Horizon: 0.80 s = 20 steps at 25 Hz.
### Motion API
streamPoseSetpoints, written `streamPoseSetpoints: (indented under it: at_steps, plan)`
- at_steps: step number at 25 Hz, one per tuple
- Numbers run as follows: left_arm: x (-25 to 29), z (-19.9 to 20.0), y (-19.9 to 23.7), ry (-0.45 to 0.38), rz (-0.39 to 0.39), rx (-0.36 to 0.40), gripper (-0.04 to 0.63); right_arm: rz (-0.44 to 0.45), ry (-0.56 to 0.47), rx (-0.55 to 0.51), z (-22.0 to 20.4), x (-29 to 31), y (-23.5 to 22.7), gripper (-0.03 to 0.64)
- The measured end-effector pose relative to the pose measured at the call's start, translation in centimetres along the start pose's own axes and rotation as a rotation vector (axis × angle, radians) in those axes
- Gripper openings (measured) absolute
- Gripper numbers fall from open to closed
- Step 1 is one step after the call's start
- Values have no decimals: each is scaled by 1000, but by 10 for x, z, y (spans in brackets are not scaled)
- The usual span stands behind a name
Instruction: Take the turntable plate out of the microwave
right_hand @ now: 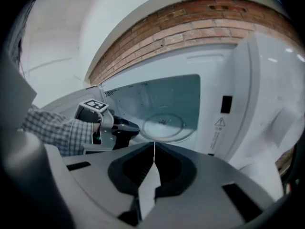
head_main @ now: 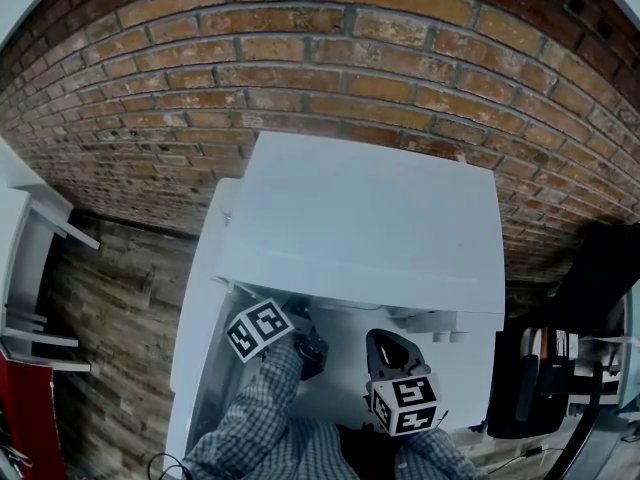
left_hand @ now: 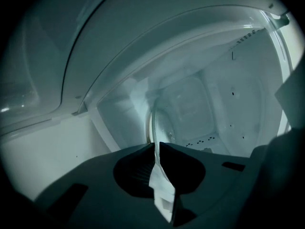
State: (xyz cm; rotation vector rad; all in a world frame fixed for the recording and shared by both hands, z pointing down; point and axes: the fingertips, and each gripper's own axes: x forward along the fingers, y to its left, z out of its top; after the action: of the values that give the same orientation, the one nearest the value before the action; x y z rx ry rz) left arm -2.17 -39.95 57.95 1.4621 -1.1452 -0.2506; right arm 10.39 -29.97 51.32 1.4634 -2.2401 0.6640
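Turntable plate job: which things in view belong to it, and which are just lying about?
Job: microwave; turntable plate; left gripper, clamped on the plate's rim; right gripper, shut and empty.
Lying about: white shelf; dark items on the right; brick wall.

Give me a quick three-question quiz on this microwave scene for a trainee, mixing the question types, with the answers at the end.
1. True or false: the turntable plate lies inside the microwave, whose door stands open.
2. Which gripper is closed on the plate's rim? A, left; B, right; C, neither.
3. Fill in: the right gripper, out in front of the opening, has its jaws ____ with nothing between them.

Key: 1 true. 2 A, the left gripper. 3 shut.
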Motion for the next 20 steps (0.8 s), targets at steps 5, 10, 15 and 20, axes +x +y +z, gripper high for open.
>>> streamPoseSetpoints:
  at_steps: [5, 10, 15, 20]
  plan:
    - [0, 0, -4, -7, -22, -11, 37, 201, -51, 437, 0, 30, 15, 19]
    - [0, 0, -7, -4, -38, -15, 35, 328, -173, 990, 1, 54, 12, 105]
    - [-1, 0, -10, -4, -48, -20, 35, 321, -259, 1219, -3, 76, -6, 112]
    - [-3, 1, -14, -10, -67, -32, 34, 328, -323, 1315, 4, 85, -11, 112]
